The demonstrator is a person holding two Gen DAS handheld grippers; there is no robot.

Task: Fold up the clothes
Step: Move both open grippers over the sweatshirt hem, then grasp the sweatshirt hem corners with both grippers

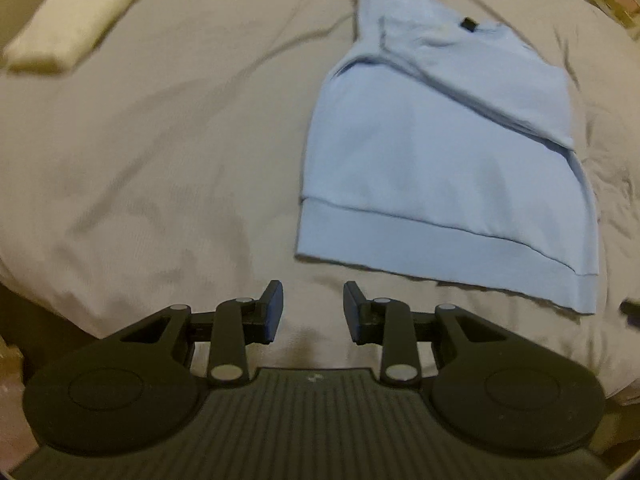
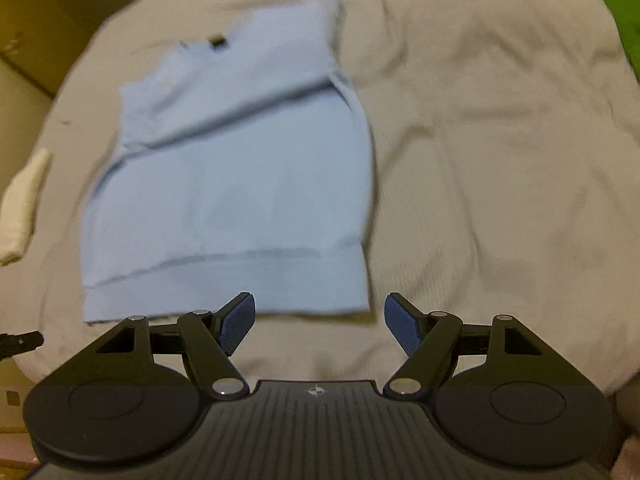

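Note:
A light blue sweatshirt (image 1: 432, 160) lies flat on the beige bed cover, its sleeves folded in across the chest and its ribbed hem toward me. It also shows in the right wrist view (image 2: 240, 184). My left gripper (image 1: 313, 308) is open and empty, above the cover just left of and short of the hem. My right gripper (image 2: 319, 322) is open and empty, just short of the hem's right corner. A dark collar label (image 1: 469, 23) marks the far end.
A folded cream garment (image 1: 80, 20) lies at the far left of the bed; it also shows in the right wrist view (image 2: 20, 208). A green cloth (image 2: 624, 12) lies at the far right. The bed cover (image 1: 160, 160) is wrinkled. The bed's near edge drops off behind both grippers.

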